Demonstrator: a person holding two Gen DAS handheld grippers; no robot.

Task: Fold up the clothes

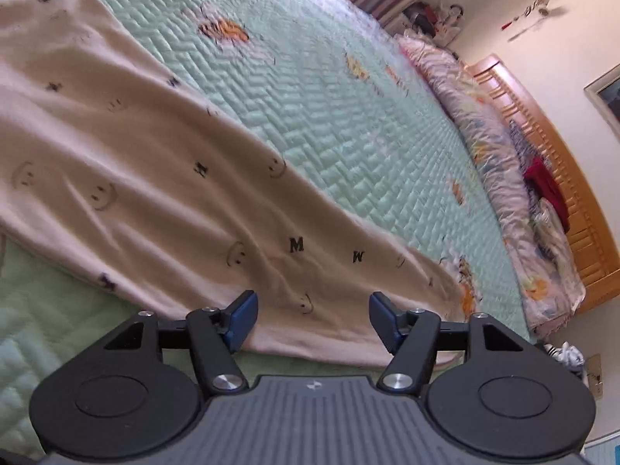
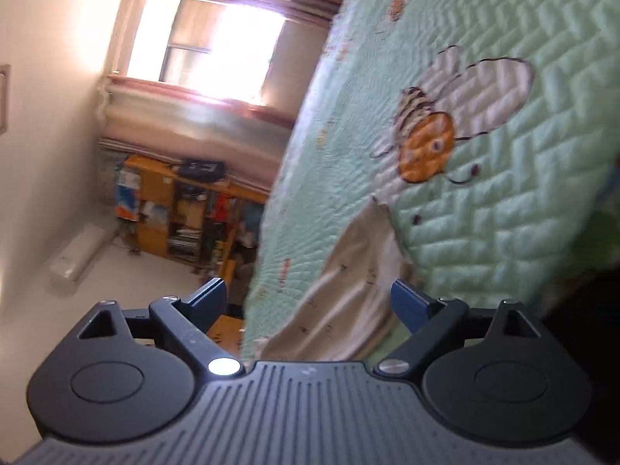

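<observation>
Where "M" marks dot it, beige garment (image 1: 147, 178)

From the left claw (image 1: 312, 319), open quilt (image 1: 329, 108) lies from twelve to two o'clock. The beige garment (image 1: 128, 162) covers nine to eleven. Rolled bedding (image 1: 484, 147) and the headboard (image 1: 562, 178) close off three o'clock.

Soft matt beige knit garment (image 1: 128, 162) on a quilted mint cloth bedspread (image 1: 348, 116); slatted headboard (image 1: 558, 178) looks like varnished wood; hand-held gripper (image 1: 313, 317) is matt black plastic.
</observation>
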